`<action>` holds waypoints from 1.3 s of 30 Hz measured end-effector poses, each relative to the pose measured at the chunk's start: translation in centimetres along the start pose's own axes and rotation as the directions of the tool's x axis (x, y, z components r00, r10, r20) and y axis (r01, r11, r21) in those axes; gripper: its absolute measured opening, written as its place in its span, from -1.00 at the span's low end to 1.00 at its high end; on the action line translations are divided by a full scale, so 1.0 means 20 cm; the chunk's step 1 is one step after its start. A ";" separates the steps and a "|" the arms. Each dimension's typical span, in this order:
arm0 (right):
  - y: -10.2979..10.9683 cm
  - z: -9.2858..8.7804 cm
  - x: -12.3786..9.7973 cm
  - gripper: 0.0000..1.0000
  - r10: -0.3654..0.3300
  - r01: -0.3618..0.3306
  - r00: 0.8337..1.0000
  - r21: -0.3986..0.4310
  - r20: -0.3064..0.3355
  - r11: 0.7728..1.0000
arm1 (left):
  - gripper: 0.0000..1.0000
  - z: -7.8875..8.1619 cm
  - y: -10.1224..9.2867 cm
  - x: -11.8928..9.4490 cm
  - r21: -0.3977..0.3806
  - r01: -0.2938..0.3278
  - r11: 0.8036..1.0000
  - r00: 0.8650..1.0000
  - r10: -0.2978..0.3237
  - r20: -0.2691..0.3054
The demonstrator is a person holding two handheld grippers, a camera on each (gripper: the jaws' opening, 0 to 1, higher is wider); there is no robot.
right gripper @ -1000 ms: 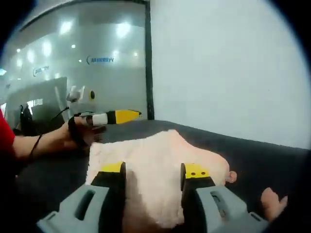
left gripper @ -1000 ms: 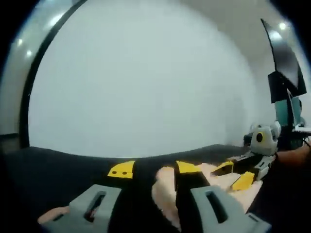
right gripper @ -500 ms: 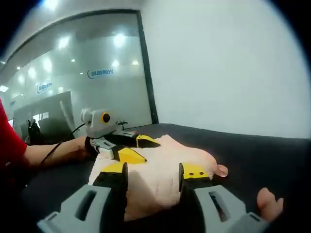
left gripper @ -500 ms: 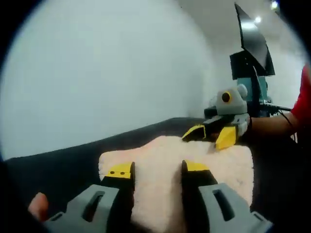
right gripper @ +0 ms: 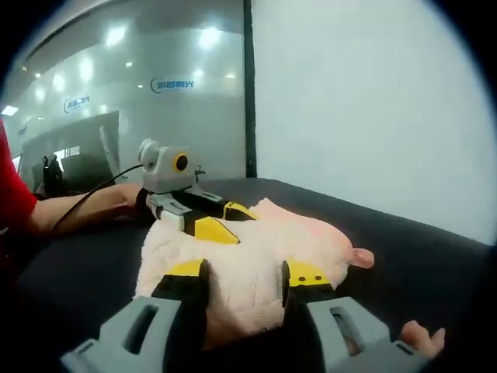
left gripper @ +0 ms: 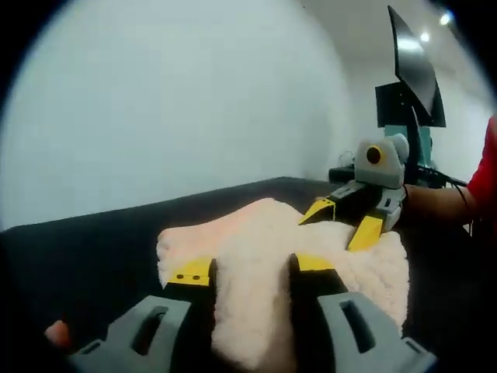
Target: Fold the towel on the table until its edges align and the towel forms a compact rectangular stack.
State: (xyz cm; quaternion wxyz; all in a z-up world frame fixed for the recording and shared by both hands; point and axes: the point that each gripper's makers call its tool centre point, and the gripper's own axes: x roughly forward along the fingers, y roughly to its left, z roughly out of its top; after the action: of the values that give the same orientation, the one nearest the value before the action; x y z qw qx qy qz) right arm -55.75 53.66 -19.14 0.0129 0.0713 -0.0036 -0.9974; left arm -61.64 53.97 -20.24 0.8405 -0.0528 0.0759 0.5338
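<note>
A pink fluffy towel (left gripper: 264,233) lies bunched and partly folded on the black table (left gripper: 93,241). My left gripper (left gripper: 252,268) is open, its yellow-tipped jaws straddling a raised fold at the towel's near edge. The right gripper (left gripper: 342,221) comes in from the right, open, its tips low over the towel's far side. In the right gripper view the same towel (right gripper: 256,241) lies on the table (right gripper: 435,256), and my right gripper (right gripper: 245,272) stands open at its near edge. Opposite it, the left gripper (right gripper: 224,220) rests open on the towel's far left part.
A dark monitor (left gripper: 411,78) stands behind the table at the right. A person's hand and red sleeve (left gripper: 443,202) hold the right gripper. A glass wall (right gripper: 155,101) and a white wall (right gripper: 373,109) lie behind. A fingertip (right gripper: 423,338) shows low right.
The left gripper's view has swung from the bare table onto the towel. Both grippers have closed in on the towel from opposite sides, still open.
</note>
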 end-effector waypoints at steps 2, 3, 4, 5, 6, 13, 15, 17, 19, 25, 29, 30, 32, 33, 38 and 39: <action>0.02 0.01 -0.01 -0.28 0.001 -0.001 1.000 -0.036 0.010 0.999 | -0.27 0.02 -0.01 -0.01 0.026 0.000 1.000 1.000 0.000 0.009; 0.00 0.02 -0.01 -0.28 0.003 -0.002 1.000 -0.061 0.017 0.998 | -0.27 0.02 -0.01 -0.01 0.028 0.002 1.000 1.000 -0.002 0.011; 0.01 0.03 -0.01 -0.28 0.010 -0.007 1.000 -0.084 0.029 0.996 | -0.27 0.03 -0.01 -0.03 0.023 0.011 1.000 1.000 -0.012 0.019; 0.01 0.04 -0.02 -0.27 0.011 -0.008 0.999 -0.082 0.035 0.997 | -0.27 0.04 -0.01 -0.04 0.021 0.015 1.000 1.000 -0.015 0.022; 0.00 0.06 -0.03 -0.27 0.008 -0.005 0.999 -0.067 0.041 0.998 | -0.27 0.09 0.00 -0.07 0.025 0.017 1.000 0.998 -0.018 0.061; 0.06 0.18 -0.08 -0.01 0.062 -0.061 0.985 -0.015 0.162 0.998 | -0.10 0.40 0.06 -0.27 -0.017 0.096 0.995 0.925 -0.083 0.372; 0.10 0.15 -0.05 0.00 0.087 -0.083 0.987 -0.031 0.137 0.996 | -0.04 0.30 -0.04 -0.23 0.008 0.151 0.988 0.951 -0.148 0.273; 0.12 0.12 -0.04 0.01 0.089 -0.085 0.990 -0.042 0.107 0.996 | 0.00 0.14 -0.07 -0.17 0.018 0.149 0.989 0.983 -0.150 0.105; 0.11 0.06 -0.03 0.01 0.071 -0.070 0.996 -0.028 0.055 0.997 | 0.09 -0.05 -0.07 -0.13 -0.048 0.141 0.989 0.986 -0.145 -0.086; 0.09 0.02 0.01 -0.04 0.059 -0.059 0.998 -0.031 0.003 0.998 | 0.06 0.00 -0.03 -0.14 -0.039 0.125 0.991 0.991 -0.126 -0.042; 0.05 0.14 -0.06 -0.09 0.010 -0.013 1.000 0.122 0.026 0.992 | -0.07 0.15 0.02 -0.20 -0.065 0.075 0.995 0.996 -0.072 0.050; 0.01 0.20 -0.09 -0.19 -0.020 0.007 0.998 0.203 0.066 0.979 | -0.17 0.22 0.06 -0.24 -0.095 0.044 0.995 0.993 -0.033 0.115; -0.10 0.26 -0.19 -0.26 -0.129 0.083 0.988 0.424 0.081 0.902 | -0.36 0.26 0.20 -0.34 -0.208 -0.071 0.976 0.987 0.099 0.129; -0.16 0.24 -0.23 -0.28 -0.188 0.134 0.981 0.539 0.048 0.831 | -0.36 0.25 0.22 -0.39 -0.254 -0.072 0.964 0.986 0.107 0.126; -0.19 -0.02 -0.36 -0.26 -0.242 0.354 0.935 0.742 -0.260 0.569 | 0.15 0.15 0.08 -0.50 -0.678 -0.044 0.733 0.994 0.100 0.043; -0.17 -0.01 -0.34 -0.25 -0.256 0.349 0.936 0.726 -0.241 0.593 | 0.30 0.16 0.06 -0.51 -0.662 -0.045 0.748 0.994 0.097 0.041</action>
State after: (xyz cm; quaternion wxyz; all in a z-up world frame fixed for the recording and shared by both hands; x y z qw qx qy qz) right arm -49.10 57.15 -18.39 -0.1877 0.1248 -0.4073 -0.8850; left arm -66.75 45.92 -15.29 0.7490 -0.3238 -0.1460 0.5593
